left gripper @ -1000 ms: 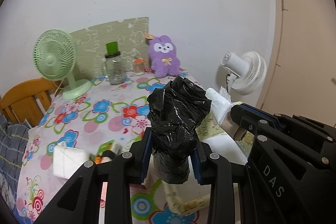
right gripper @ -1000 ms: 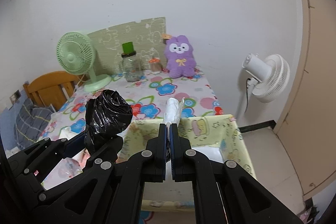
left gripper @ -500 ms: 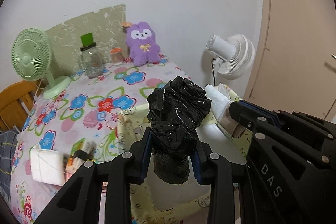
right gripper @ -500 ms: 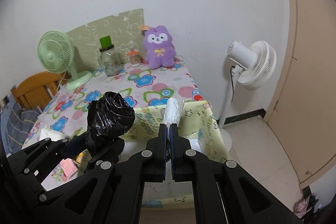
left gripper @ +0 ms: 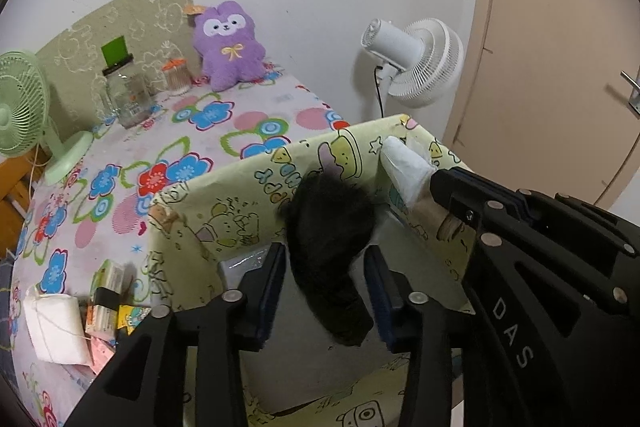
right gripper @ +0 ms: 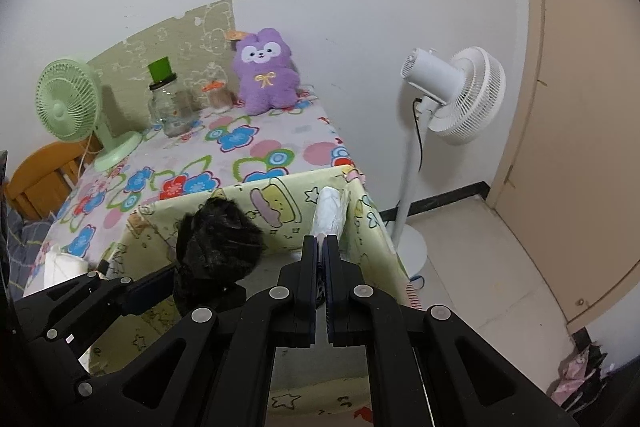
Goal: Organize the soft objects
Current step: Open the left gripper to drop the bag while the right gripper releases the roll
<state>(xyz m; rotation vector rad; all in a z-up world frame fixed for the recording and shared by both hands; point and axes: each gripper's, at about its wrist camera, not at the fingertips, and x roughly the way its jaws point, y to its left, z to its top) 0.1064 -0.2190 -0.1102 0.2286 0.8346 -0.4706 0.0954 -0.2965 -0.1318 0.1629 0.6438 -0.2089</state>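
A yellow cartoon-print fabric bin [left gripper: 224,215] stands at the table's near edge; it also shows in the right wrist view [right gripper: 280,203]. My left gripper [left gripper: 326,267] is open above it. A crumpled black plastic bag [left gripper: 332,247] is blurred between its parted fingers and clear of both pads; it also shows in the right wrist view [right gripper: 218,251]. My right gripper [right gripper: 323,247] is shut on a white rolled soft pack [right gripper: 330,211], held over the bin's right side. The pack shows in the left wrist view [left gripper: 406,165] too.
A purple plush toy [left gripper: 230,45], a glass jar [left gripper: 124,91] and a green desk fan [left gripper: 24,111] stand at the back of the floral table. A white pad [left gripper: 54,327] and small packets [left gripper: 110,303] lie left of the bin. A white floor fan [right gripper: 452,95] stands on the right.
Both grippers moved over the bin and tilted down. My left gripper opened and the black bag left its pads, dropping toward the bin. My right gripper stays shut on the white pack.
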